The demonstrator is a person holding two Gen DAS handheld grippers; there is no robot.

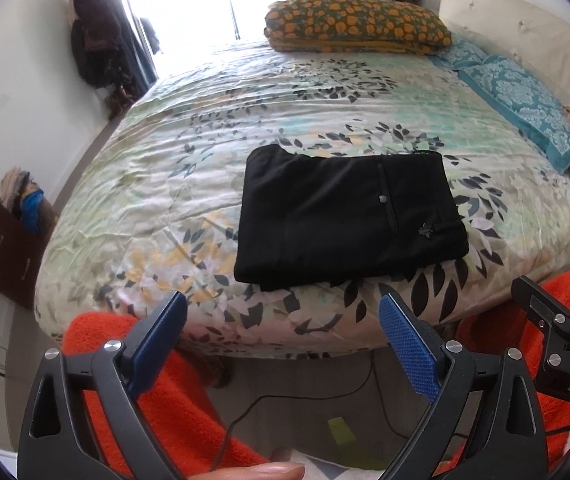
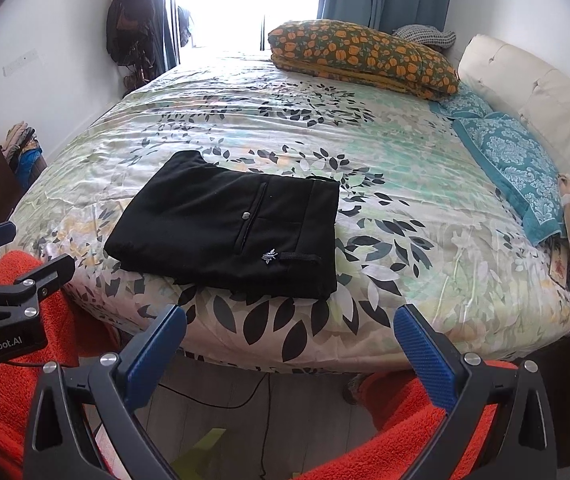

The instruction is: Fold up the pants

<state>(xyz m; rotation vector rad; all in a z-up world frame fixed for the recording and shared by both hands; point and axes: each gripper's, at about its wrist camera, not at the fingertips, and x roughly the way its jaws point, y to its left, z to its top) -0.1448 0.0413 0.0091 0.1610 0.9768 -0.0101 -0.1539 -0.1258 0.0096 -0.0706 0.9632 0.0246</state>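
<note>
Black pants lie folded into a flat rectangle on the floral bed cover, near the bed's front edge. A back pocket with a button and a small embroidered mark face up. They show in the right wrist view too. My left gripper is open and empty, held back off the bed's front edge. My right gripper is open and empty, also off the front edge, to the right of the pants. The right gripper shows at the left wrist view's right edge.
An orange-flowered pillow and a teal patterned pillow lie at the bed's far end and right side. A cream headboard stands at right. Bags stand by the left wall. A cable runs on the floor.
</note>
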